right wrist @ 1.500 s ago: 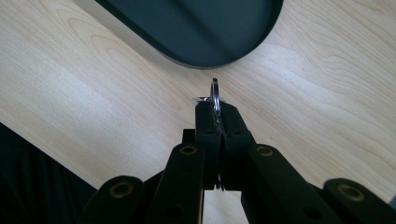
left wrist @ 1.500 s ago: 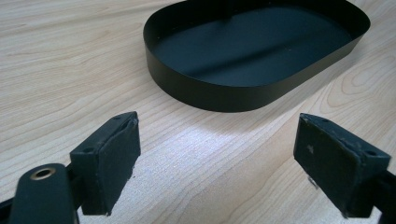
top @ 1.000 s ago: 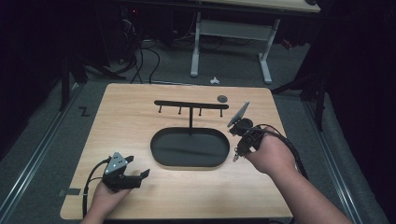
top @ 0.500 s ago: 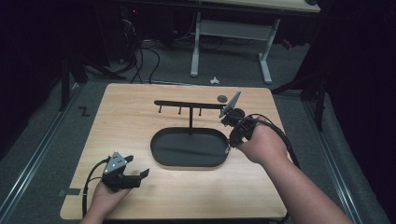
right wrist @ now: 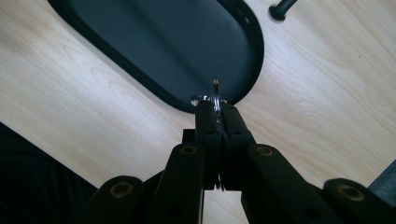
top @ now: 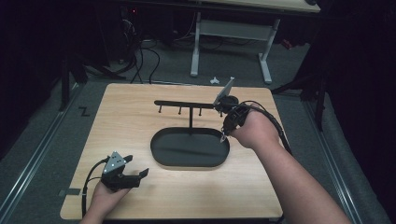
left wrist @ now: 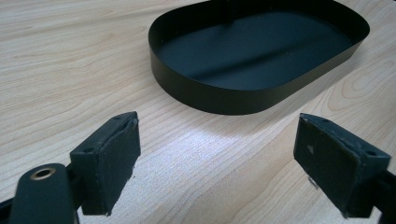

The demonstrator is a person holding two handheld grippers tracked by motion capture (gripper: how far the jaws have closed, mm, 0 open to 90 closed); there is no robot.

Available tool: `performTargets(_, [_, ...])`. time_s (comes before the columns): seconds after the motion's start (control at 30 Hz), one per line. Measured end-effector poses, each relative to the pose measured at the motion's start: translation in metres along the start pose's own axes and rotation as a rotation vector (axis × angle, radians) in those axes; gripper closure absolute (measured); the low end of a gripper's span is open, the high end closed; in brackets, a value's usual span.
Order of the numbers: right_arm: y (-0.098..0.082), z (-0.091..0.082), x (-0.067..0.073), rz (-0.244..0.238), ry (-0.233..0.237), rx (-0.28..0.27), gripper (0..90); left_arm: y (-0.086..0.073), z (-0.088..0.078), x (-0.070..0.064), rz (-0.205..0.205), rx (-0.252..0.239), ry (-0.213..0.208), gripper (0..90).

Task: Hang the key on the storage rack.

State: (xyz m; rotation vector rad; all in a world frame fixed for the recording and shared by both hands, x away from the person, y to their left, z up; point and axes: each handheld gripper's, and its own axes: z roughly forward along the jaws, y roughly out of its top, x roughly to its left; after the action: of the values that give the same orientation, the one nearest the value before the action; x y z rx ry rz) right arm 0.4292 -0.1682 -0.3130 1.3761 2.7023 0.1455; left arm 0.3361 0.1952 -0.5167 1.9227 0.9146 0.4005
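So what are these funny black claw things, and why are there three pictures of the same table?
They are hand-held grippers: a person holds one in each hand, like big tweezers. One picture comes from a camera above the wooden table. The other two come from little cameras riding on each gripper, looking along its jaws.

On the table sits a black oval tray with a post and a bar of small hooks above it.

The left hand-held gripper rests near the table's front edge, jaws wide open and holding nothing. The right hand-held gripper is squeezed shut on a small metal ring, probably a key ring, above the tray's end.
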Motion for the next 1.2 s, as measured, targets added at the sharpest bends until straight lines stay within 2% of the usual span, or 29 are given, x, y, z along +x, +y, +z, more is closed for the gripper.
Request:
performTargets(0.47, [0.021,-0.01,-0.012,0.018,0.007,-0.034,88.2,0.0,-0.001,0.001,-0.006,-0.001,-0.001,15.1])
performTargets(0.5, [0.022,-0.011,-0.011,0.032,0.005,-0.03,88.2,0.0,-0.001,0.001,-0.007,-0.001,-0.001,15.1])
performTargets(0.63, [0.028,-0.011,-0.016,0.022,0.0,-0.033,88.2,0.0,-0.001,0.002,-0.007,-0.003,0.0,15.1])
performTargets(0.73, [0.03,-0.011,-0.018,0.024,-0.001,-0.031,88.2,0.0,-0.001,0.002,-0.008,-0.003,-0.001,15.1])
performTargets(0.77, [0.03,-0.011,-0.017,0.042,0.001,-0.026,88.2,-0.001,-0.001,0.002,-0.009,-0.004,-0.001,15.1])
performTargets(0.93, [0.032,-0.01,-0.018,0.022,0.0,-0.031,88.2,0.0,-0.001,0.003,-0.009,-0.003,-0.001,15.1])
performTargets(1.2, [0.034,-0.008,-0.021,0.037,0.001,-0.021,88.1,0.0,-0.001,0.002,-0.008,-0.004,-0.002,15.2])
